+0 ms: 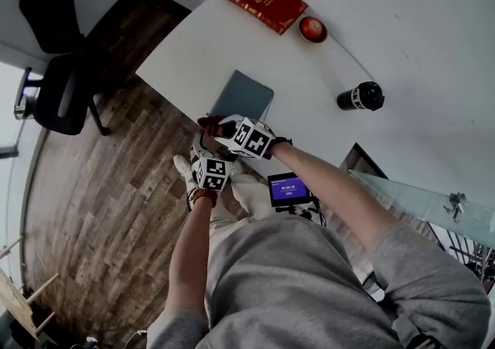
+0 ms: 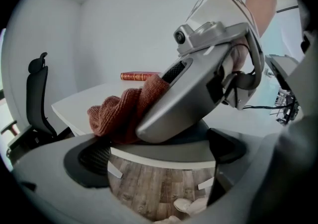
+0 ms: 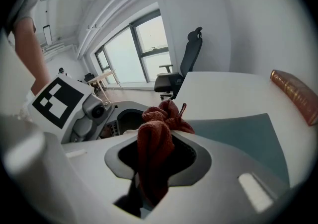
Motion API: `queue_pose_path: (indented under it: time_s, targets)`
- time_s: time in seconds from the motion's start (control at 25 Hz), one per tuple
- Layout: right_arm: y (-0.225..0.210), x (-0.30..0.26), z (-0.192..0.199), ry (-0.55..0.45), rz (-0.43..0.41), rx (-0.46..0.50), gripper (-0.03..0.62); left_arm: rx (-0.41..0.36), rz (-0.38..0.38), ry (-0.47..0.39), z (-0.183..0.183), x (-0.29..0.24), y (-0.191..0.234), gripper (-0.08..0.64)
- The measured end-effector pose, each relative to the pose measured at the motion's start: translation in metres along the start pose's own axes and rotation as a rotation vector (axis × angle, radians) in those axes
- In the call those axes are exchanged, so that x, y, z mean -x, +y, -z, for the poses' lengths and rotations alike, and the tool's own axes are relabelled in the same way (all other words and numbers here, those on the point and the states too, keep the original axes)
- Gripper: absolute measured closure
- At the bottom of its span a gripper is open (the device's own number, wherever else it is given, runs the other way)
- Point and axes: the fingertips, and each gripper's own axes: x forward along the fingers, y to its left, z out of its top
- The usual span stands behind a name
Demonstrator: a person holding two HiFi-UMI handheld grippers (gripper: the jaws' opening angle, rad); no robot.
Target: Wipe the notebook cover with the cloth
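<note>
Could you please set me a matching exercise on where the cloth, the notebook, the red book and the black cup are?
Things:
1. cloth
2. notebook
3. red book
4. black cup

Places:
A. on the table, right of the notebook
B. clamped in the right gripper
C. lying flat by the table's near edge
D. lying farthest from the person

Pairs: 1-B, 2-C, 3-D, 4-A
</note>
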Motion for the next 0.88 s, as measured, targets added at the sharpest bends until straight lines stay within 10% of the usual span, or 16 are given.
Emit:
queue_pose_path:
  time_s: [0.4,0.64,0.88]
  targets:
    - [-0.024,0.052,-0.026,-0.008,-0.047,-0.183,0.459,0.1,0.142,0.068,-0.017,0.024,0.002,-0.041]
    - [-0.048,0.118,-0.037,-0.246,0.165,-0.471,0.459,0.065,0.21,-0.016,-0.06,0.07,0.033,-0.01]
    - [-0.038,0.177,-0.078,-0.442,0.361,-0.485,0.457,-0.028,0.265,-0.183,-0.148,0.107,0.054,0.103]
